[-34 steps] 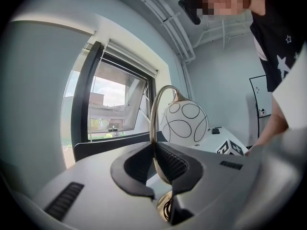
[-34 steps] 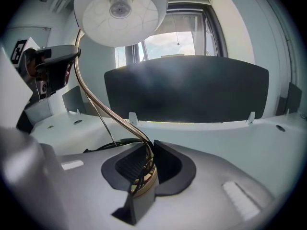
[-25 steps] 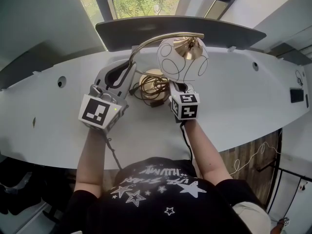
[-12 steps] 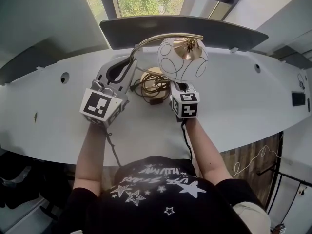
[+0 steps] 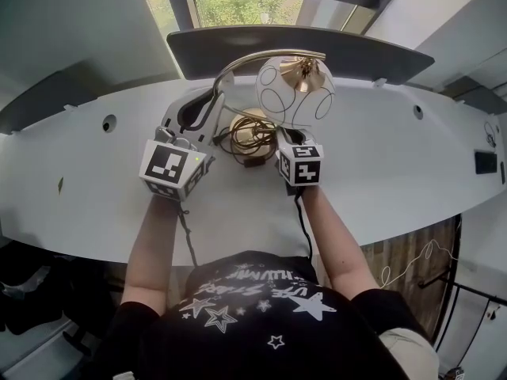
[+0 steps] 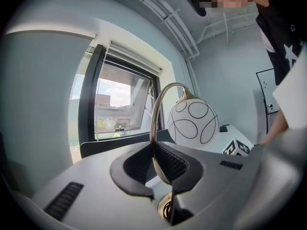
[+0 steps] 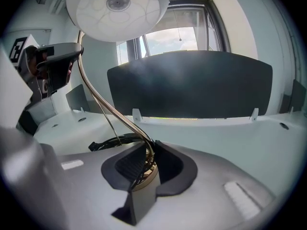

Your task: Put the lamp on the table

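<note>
The lamp has a white globe shade (image 5: 295, 93) with black ovals, a curved brass arm (image 5: 238, 63) and a round brass base (image 5: 247, 127) with its cord coiled on it. The base sits low over the white table (image 5: 396, 157); I cannot tell whether it touches. My left gripper (image 5: 209, 100) is shut on the brass arm (image 6: 154, 143), which runs up between its pads. My right gripper (image 5: 280, 138) is shut on the stem (image 7: 146, 152) just above the base (image 7: 144, 178), under the shade (image 7: 117, 6).
A dark curved panel (image 5: 293, 50) stands along the table's back edge below the window (image 5: 238, 6). The lamp's black cord (image 5: 186, 240) hangs over the front edge. A small black device (image 5: 483, 161) lies at the far right. A cable hole (image 5: 108, 123) is at the left.
Both grippers and the lamp have shifted slightly farther over the table. Both grips look the same.
</note>
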